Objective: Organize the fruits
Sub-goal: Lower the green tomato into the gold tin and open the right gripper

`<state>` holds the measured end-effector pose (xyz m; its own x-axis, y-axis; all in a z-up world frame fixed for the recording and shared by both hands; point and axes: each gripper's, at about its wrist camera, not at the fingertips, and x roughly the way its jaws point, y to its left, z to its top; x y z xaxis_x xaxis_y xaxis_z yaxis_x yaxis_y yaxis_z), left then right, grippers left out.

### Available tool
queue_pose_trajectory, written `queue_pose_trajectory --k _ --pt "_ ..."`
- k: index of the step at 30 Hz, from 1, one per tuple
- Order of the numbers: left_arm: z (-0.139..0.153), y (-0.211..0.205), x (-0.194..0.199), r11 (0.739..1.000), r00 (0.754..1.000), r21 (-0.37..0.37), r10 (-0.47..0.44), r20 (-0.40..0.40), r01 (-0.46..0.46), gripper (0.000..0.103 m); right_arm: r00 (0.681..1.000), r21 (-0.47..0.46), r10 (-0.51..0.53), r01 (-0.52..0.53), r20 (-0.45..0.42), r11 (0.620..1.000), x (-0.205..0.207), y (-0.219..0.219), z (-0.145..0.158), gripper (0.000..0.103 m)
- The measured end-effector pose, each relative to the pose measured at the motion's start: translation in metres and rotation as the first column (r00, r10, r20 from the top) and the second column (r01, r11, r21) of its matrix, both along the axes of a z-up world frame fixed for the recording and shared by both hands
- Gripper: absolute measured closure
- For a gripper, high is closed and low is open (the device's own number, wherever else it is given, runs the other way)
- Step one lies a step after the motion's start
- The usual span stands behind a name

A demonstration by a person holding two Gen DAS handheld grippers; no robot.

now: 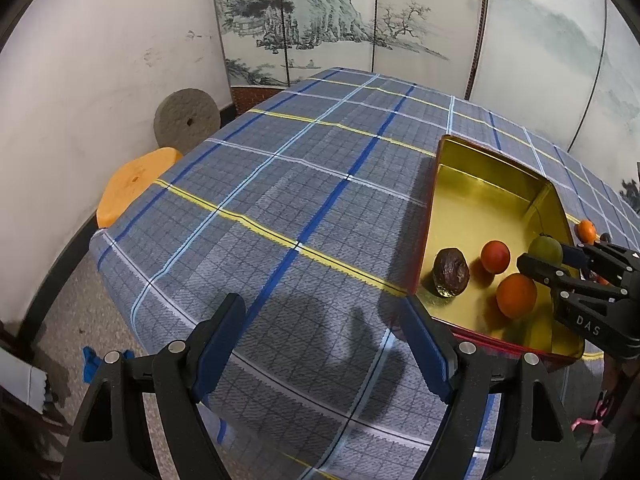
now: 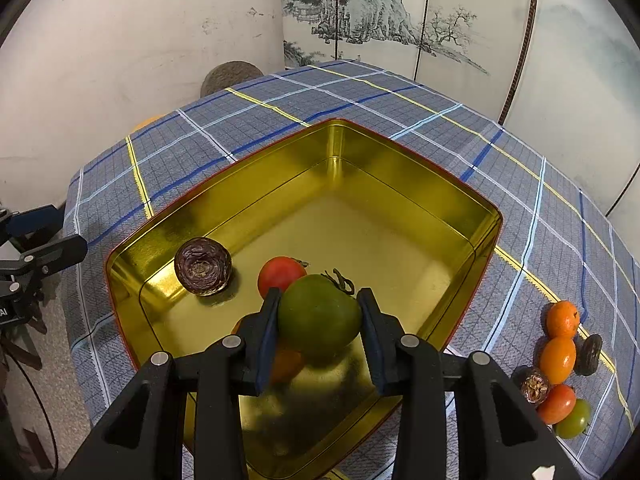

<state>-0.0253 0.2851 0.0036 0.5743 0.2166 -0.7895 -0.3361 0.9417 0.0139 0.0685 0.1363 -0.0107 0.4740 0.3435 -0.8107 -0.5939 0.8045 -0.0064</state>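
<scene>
My right gripper (image 2: 319, 300) is shut on a green tomato (image 2: 318, 314), held low over the near part of a gold tin box (image 2: 440, 168) on the plaid tablecloth. Inside the tin lie a wrinkled dark passion fruit (image 2: 203, 266), a red tomato (image 2: 278, 274) and an orange (image 2: 286, 364), the orange partly hidden under the fingers. In the left wrist view the same tin (image 1: 480, 168) holds the passion fruit (image 1: 451, 274), red tomato (image 1: 495, 256) and orange (image 1: 516, 295). My left gripper (image 1: 322, 308) hangs open over bare cloth left of the tin, with nothing between its fingers.
Several loose fruits (image 2: 560, 360) lie in a cluster on the cloth right of the tin, near the table edge. An orange stool (image 1: 136, 184) and a round millstone (image 1: 187, 120) stand by the wall on the left. A painted folding screen (image 1: 332, 20) backs the table.
</scene>
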Motion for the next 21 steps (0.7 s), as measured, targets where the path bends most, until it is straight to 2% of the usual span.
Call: queue_pose_trajectory --k 12,21 --pt "0.0 -0.013 0.004 0.999 0.999 0.0 -0.034 0.0 0.034 0.023 1.0 0.023 -0.011 0.011 -0.01 1.0 -0.001 -0.005 0.001 0.064" --pt "0.007 -0.036 0.011 0.996 0.996 0.001 -0.087 0.018 0.087 0.023 1.0 0.06 -0.016 0.015 0.017 0.998 -0.015 -0.017 0.017 0.063"
